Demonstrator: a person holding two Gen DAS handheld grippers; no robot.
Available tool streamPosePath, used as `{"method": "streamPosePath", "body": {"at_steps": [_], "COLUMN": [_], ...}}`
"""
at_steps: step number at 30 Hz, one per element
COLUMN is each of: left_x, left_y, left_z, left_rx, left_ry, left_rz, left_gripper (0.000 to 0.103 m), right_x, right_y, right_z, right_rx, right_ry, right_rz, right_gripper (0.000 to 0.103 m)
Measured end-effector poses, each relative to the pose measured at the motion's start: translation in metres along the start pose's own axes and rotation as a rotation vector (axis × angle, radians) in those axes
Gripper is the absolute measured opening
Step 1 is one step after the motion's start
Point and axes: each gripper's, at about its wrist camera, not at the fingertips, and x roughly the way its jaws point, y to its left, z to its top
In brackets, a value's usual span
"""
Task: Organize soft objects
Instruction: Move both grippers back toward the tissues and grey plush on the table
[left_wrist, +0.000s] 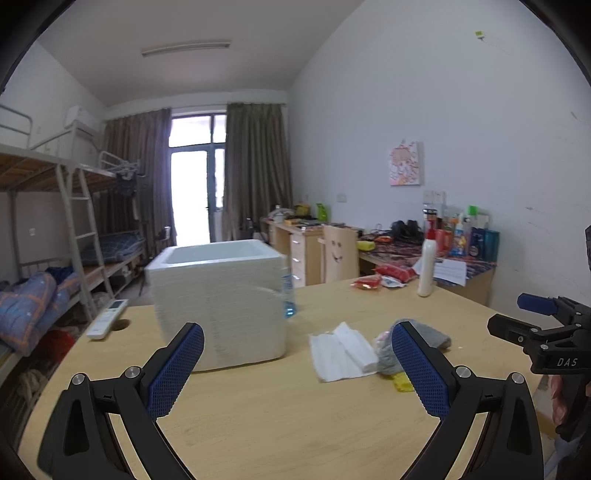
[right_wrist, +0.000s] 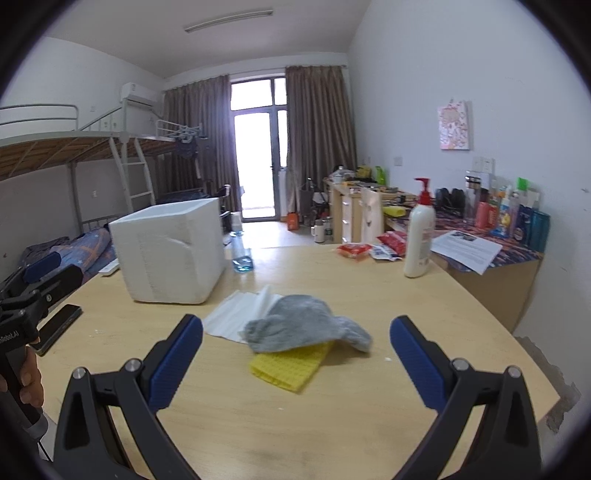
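We held both grippers over the wooden counter (right_wrist: 332, 424) with their fingers spread wide and nothing between them. The left gripper (left_wrist: 297, 360) sat low in the left wrist view, its blue fingers (left_wrist: 177, 369) framing the foam box and the tissues; the right gripper (right_wrist: 295, 354) sat low in the right wrist view, its fingers (right_wrist: 175, 360) framing the cloths.

The soft things lay loose on the counter, none of them in a container. In the middle of the right wrist view a grey cloth (right_wrist: 306, 326) was heaped on the upper edge of a yellow waffle cloth (right_wrist: 288, 365), and its left side overlapped a sheet of white tissue (right_wrist: 236, 317). In the left wrist view the tissue (left_wrist: 340, 354) showed at centre right, with the grey cloth (left_wrist: 436, 336) partly hidden behind the right finger and a corner of the yellow cloth (left_wrist: 402, 382) below it.

The white foam box (right_wrist: 170, 251) stood open-topped at the left of centre, just beyond the tissue. We could see only its pale inner wall near the rim (left_wrist: 218, 254); what lay inside, we could not tell. A clear bottle (right_wrist: 242, 254) with blue liquid at its bottom stood just right of the box. A white pump bottle (right_wrist: 419, 236) stood at the right, near red packets (right_wrist: 354, 250).
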Motion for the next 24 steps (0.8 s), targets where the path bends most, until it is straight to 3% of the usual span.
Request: {"method": "streamPosePath", "body": {"at_steps": [11,24], "left_x": [0.041,0.104], "left_y": [-0.045,-0.060], "left_z": [0.005,0.007], "left_rx": [0.034,0.047], "left_ry": [0.056,0.181], "left_rz": [-0.159,-0.198], "left_gripper": [0.102,0.102], "right_x": [0.007,0.063], "right_y": [-0.032,-0.041], "right_z": [-0.001,0.007], "right_rx": [0.031,0.022], "right_ry": [0.023,0.147], "right_rz": [-0.062,0.022], "right_gripper": [0.103,0.103]}}
